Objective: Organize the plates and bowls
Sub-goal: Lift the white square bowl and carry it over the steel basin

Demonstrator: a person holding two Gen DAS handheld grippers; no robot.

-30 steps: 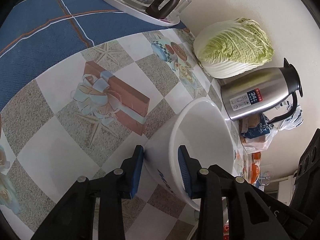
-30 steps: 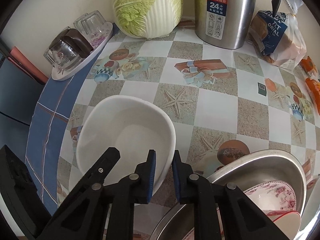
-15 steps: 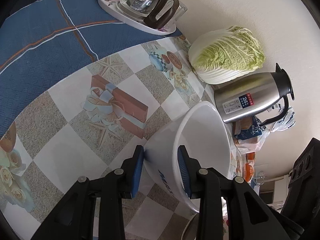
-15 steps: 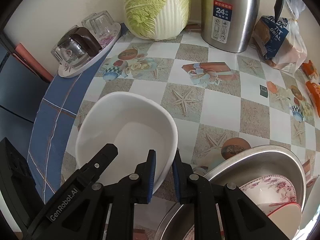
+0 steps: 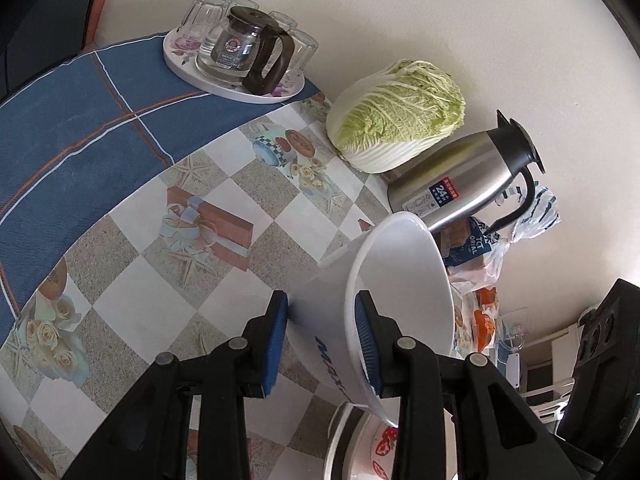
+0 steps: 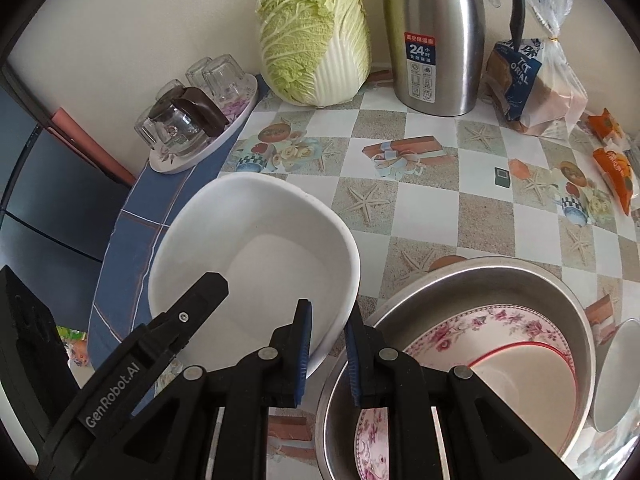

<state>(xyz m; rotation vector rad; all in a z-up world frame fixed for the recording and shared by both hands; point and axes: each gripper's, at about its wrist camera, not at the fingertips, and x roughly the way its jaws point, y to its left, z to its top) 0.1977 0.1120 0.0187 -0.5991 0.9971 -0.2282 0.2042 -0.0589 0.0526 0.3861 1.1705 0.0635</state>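
Two grippers: both clamp one white bowl (image 6: pixel 256 252) by opposite rim sections
Left gripper (image 5: pixel 322 344): partly closed, one pad outside the wall, one inside
Right gripper (image 6: pixel 327 354): nearly closed, pads pinching the thin rim
Bowl position: lifted and tilted above the table (image 6: pixel 424 200), near its front edge
Key relation: metal basin (image 6: pixel 480 280) with floral plates (image 6: pixel 492 320) sits just right of the bowl, nearer the right gripper
Judgement: the bowl probably travels away from the basin
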